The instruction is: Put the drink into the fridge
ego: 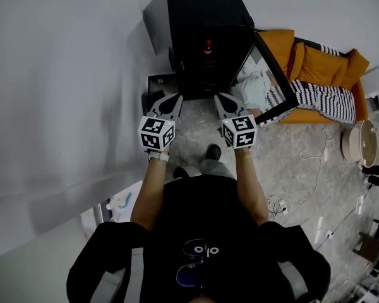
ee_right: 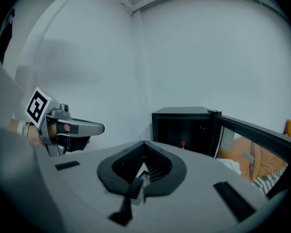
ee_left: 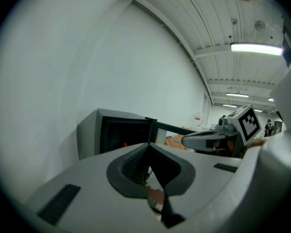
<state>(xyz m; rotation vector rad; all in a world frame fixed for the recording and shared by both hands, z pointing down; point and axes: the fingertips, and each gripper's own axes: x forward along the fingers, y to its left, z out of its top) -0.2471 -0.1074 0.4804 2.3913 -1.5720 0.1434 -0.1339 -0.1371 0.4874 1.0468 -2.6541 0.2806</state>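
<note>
Left grey plastic gripper [ego: 177,98]: jaws together, nothing held. Right grey plastic gripper [ego: 218,97] level beside it, jaws likewise together, empty. Straight ahead of both tips, near: squat black fridge [ego: 202,14], glass-panelled door [ego: 275,74] swung open rightward. Deep inside, small red-topped item [ee_right: 183,143], probably drink; long axis unclear, marginally nearer right gripper.

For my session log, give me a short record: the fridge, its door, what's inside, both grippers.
fridge: small black box-shaped fridge, beside the white wall
door: glass-paned door, swung open
inside: small red item, too small to identify
left gripper: jaws together, empty
right gripper: jaws together, empty
</note>
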